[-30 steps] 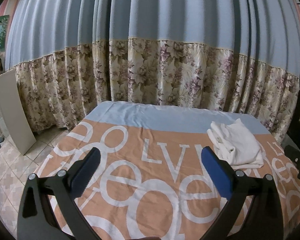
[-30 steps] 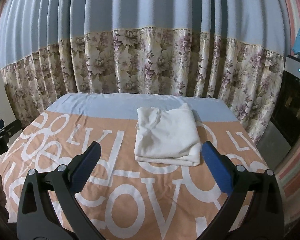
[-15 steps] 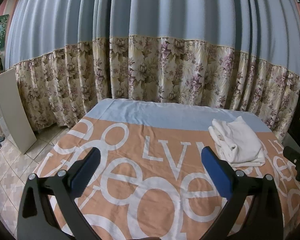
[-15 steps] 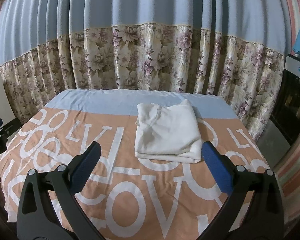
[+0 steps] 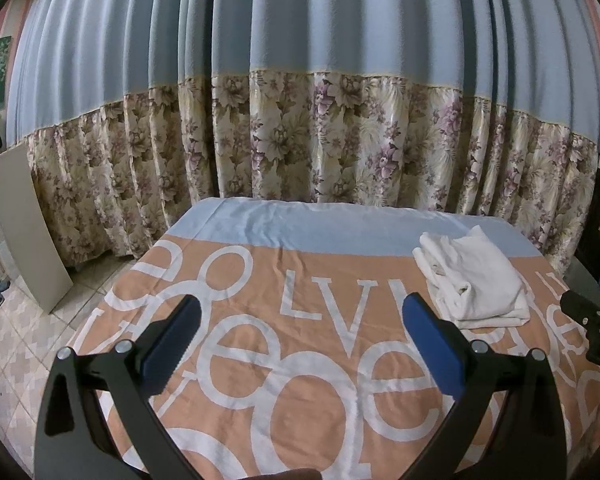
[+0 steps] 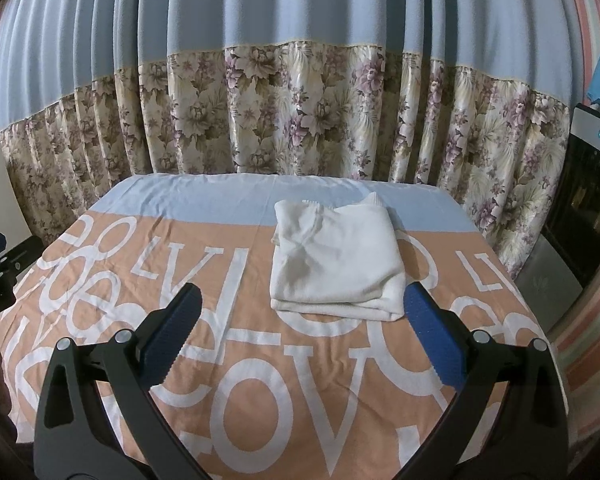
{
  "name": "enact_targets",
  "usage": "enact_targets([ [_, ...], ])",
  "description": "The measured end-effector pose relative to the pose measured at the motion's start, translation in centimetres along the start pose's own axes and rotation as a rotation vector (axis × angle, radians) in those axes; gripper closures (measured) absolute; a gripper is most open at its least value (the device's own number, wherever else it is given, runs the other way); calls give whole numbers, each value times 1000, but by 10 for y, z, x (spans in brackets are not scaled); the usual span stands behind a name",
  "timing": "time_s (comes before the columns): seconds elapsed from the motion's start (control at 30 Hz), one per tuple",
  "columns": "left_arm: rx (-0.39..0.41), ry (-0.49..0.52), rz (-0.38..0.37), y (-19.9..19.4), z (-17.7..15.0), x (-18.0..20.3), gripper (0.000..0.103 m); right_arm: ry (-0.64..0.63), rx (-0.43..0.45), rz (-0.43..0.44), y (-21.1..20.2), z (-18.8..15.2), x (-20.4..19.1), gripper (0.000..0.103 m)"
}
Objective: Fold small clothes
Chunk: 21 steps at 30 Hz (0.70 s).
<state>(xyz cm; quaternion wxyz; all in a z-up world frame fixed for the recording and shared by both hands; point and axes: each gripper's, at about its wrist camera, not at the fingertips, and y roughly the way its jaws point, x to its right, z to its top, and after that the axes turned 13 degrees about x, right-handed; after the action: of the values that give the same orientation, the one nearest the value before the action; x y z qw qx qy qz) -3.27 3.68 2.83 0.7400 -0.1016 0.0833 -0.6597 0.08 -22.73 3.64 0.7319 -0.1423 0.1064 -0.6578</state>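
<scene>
Pulling back from the folded cloth (image 6: 336, 258), both grippers (image 5: 300, 330) (image 6: 300, 320) hold fingers spread, empty, so folding seems finished.

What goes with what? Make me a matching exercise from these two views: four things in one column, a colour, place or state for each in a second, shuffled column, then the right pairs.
Column one:
1. white garment
2. right gripper
3. curtain
4. board

Column two:
A. leans upright on the tiled floor, left of the bed
B. lies folded on the bedsheet
C. plain blue above, flowered band below
D. open, blue fingers apart, holding nothing

Pairs: 1-B, 2-D, 3-C, 4-A
</scene>
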Motion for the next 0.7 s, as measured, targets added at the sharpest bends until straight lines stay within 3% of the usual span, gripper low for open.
enact_targets([
  [0.47,16,9,18,-2,2,-1,2,-2,-1,-2,0,0,0,3],
  [0.7,-28,-34,17,6,6,-4,2,1,-2,-1,0,1,0,3],
])
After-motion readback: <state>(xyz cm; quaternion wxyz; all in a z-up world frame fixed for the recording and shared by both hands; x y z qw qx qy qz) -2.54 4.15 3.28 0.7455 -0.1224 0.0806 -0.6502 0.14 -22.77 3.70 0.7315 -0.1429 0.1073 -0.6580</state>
